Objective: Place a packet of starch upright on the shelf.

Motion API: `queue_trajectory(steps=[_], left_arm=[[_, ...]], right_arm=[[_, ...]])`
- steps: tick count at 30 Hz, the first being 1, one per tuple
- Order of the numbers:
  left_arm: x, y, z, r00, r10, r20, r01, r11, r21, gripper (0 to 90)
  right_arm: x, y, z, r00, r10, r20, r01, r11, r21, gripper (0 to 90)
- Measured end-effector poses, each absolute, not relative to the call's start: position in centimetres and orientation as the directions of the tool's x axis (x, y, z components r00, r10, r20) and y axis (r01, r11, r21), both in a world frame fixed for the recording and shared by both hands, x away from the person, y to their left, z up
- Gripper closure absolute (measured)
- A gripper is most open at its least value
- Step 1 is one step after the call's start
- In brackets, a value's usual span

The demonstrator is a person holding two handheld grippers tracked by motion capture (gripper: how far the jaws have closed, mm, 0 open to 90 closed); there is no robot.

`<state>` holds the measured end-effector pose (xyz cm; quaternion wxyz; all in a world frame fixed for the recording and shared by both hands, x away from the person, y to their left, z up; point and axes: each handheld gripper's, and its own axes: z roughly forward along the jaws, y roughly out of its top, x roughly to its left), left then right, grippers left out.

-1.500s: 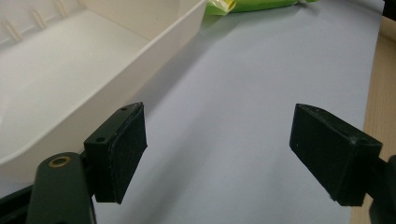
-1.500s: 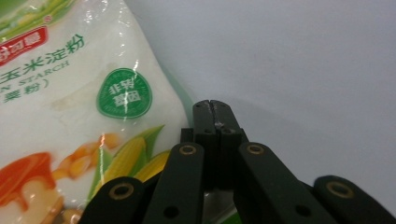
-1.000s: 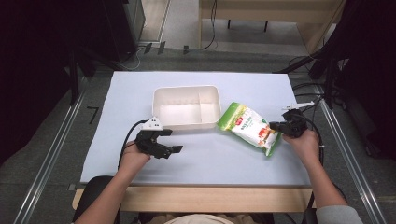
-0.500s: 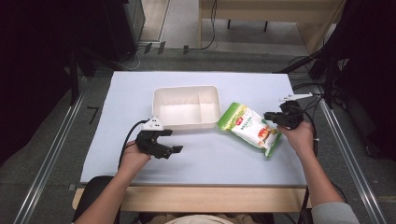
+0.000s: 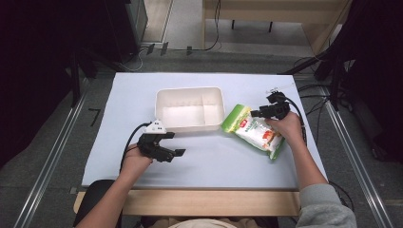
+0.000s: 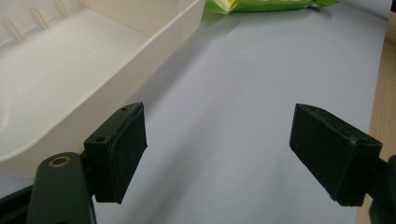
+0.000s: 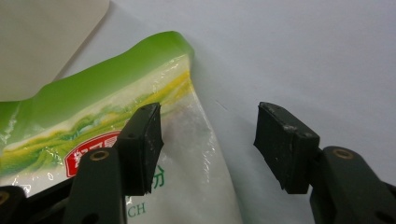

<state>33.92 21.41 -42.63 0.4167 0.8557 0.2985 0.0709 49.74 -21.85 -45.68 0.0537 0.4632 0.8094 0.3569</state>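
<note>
1. High view: white rectangular plastic tray (image 5: 190,108) with two compartments sits mid-table on the pale lavender-grey table surface (image 5: 228,161). Green-and-white plastic food pouch with a red label (image 5: 253,131) lies flat just right of the tray, tilted diagonally. Left gripper (image 5: 170,144) rests on the table just in front of the tray's near-left corner, jaws spread wide, nothing between them. Right gripper (image 5: 257,113) is over the pouch's far edge (held from the right side by the person's hand); jaw gap too small to judge here.
2. Left gripper view: left gripper (image 6: 218,154) has both black jaws far apart over bare table; tray wall (image 6: 154,60) runs just beside the left-hand jaw, pouch (image 6: 261,4) visible at the top edge.
3. Right gripper view: right gripper (image 7: 209,140) has jaws parted, gripping nothing; one jaw over the pouch (image 7: 93,116) near its edge, the other over bare table; contact with the pouch unclear. Tray corner (image 7: 42,37) at top left.
</note>
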Motion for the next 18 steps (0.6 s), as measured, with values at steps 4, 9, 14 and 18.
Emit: queue_trajectory(steps=[4, 9, 14, 18], left_arm=[[33.8, 21.6, -42.6, 0.809, 0.574, -0.128, 0.454, -0.47, 0.757, 19.5], [33.5, 21.9, -42.6, 0.803, 0.583, -0.122, 0.456, -0.47, 0.756, 19.5], [33.4, 22.0, -42.6, 0.802, 0.585, -0.119, 0.455, -0.471, 0.755, 19.5], [33.3, 22.1, -42.6, 0.8, 0.588, -0.12, 0.459, -0.47, 0.755, 19.5]], right_arm=[[50.2, -21.1, -46.3, -0.586, 0.763, 0.273, 0.727, 0.345, 0.594, 41.7], [50.1, -20.5, -46.6, -0.609, 0.73, 0.31, 0.735, 0.374, 0.566, 45.1], [50.0, -20.6, -46.6, -0.609, 0.726, 0.321, 0.74, 0.373, 0.56, 57.4], [49.9, -20.5, -46.5, -0.619, 0.724, 0.305, 0.736, 0.4, 0.546, 78.3]])
